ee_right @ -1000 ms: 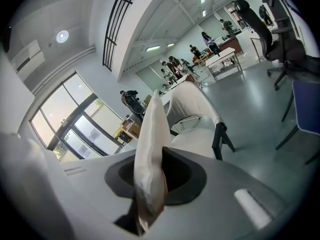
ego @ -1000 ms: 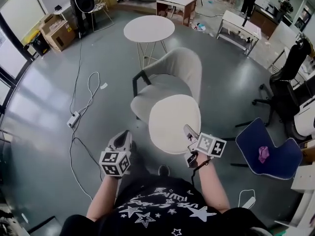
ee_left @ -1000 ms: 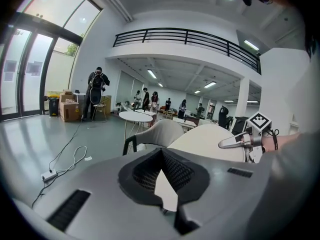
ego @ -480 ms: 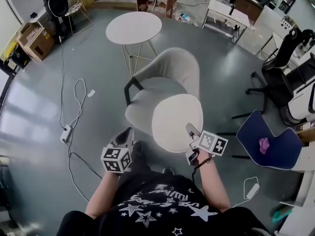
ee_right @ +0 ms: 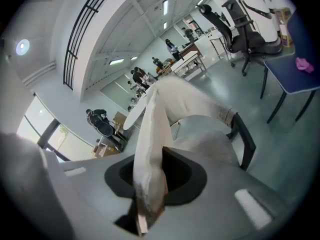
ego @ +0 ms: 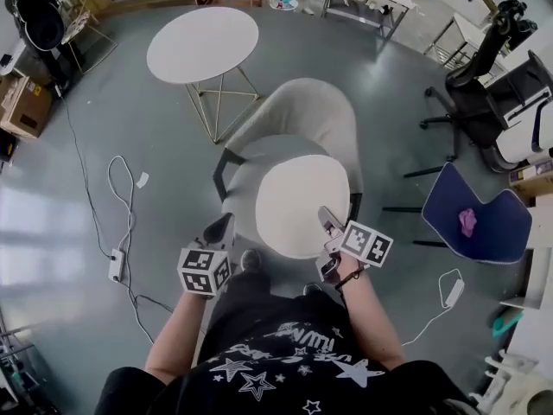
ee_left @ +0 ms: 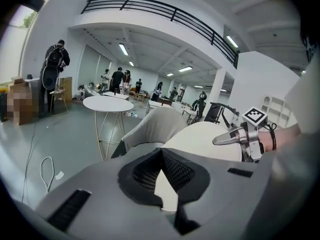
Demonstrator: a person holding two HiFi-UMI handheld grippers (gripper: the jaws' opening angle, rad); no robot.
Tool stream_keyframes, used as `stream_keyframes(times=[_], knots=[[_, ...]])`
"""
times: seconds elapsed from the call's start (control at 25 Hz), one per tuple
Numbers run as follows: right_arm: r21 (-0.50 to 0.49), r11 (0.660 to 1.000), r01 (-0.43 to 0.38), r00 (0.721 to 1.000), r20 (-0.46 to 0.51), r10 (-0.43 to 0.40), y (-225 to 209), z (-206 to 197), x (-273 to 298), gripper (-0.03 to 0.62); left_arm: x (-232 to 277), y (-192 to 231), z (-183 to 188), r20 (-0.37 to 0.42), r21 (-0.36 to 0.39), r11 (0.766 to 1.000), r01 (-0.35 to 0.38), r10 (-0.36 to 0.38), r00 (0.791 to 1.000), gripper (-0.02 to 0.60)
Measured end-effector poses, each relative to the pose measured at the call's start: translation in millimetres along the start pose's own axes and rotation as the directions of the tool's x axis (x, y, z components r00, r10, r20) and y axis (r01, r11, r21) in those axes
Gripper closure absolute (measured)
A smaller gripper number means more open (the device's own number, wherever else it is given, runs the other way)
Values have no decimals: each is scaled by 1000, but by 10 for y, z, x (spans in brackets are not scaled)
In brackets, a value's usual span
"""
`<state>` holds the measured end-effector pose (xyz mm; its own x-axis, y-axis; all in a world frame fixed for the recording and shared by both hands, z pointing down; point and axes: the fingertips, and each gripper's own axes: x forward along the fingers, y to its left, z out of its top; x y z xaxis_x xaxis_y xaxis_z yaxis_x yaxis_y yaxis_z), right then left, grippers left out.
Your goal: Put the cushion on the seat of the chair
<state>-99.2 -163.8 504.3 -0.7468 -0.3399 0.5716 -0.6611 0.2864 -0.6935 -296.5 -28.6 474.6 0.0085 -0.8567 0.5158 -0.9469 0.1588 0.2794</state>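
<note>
The round off-white cushion (ego: 302,204) hangs over the front of the beige chair's seat (ego: 249,161), below its curved backrest (ego: 302,115). My right gripper (ego: 327,220) is shut on the cushion's near right edge. In the right gripper view the cushion (ee_right: 152,129) stands edge-on between the jaws (ee_right: 150,184), with the seat (ee_right: 212,144) beyond. My left gripper (ego: 222,226) is left of the cushion, apart from it, shut on nothing. In the left gripper view its jaws (ee_left: 161,151) meet at the tips, and the cushion (ee_left: 200,139) and right gripper (ee_left: 220,140) show beyond.
A round white table (ego: 202,44) stands behind the chair on thin legs. A white cable and power strip (ego: 115,264) lie on the grey floor at left. A blue chair (ego: 471,199) with a purple object and black office chairs (ego: 484,67) stand at right.
Both grippers and the cushion have moved forward toward the chair. The cushion now covers more of the seat. The right grip has not changed.
</note>
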Motion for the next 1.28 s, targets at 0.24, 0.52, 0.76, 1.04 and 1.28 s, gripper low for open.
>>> stream_keyframes(times=[0.24,0.52,0.76,1.04,1.28], knots=[[145,989,-11,998,61,2,68,-116,465,530,382,382,-84,-85,21,998,60,-58,995,574],[168,986,-13,997,76,0,47,-396,881,530,586,595,-218,-156,59,991,117,-107,982,574],[209,978,29,997,64,-43,-362,-577,1210,530,802,692,-472,-210,45,991,126,-114,971,574],[136,971,195,979,32,-201,-1127,-781,1214,518,1042,541,-938,-299,46,984,171,-150,942,574],[36,960,277,960,39,-279,-1641,-867,1273,494,1275,424,-1219,-333,45,977,210,-183,925,574]])
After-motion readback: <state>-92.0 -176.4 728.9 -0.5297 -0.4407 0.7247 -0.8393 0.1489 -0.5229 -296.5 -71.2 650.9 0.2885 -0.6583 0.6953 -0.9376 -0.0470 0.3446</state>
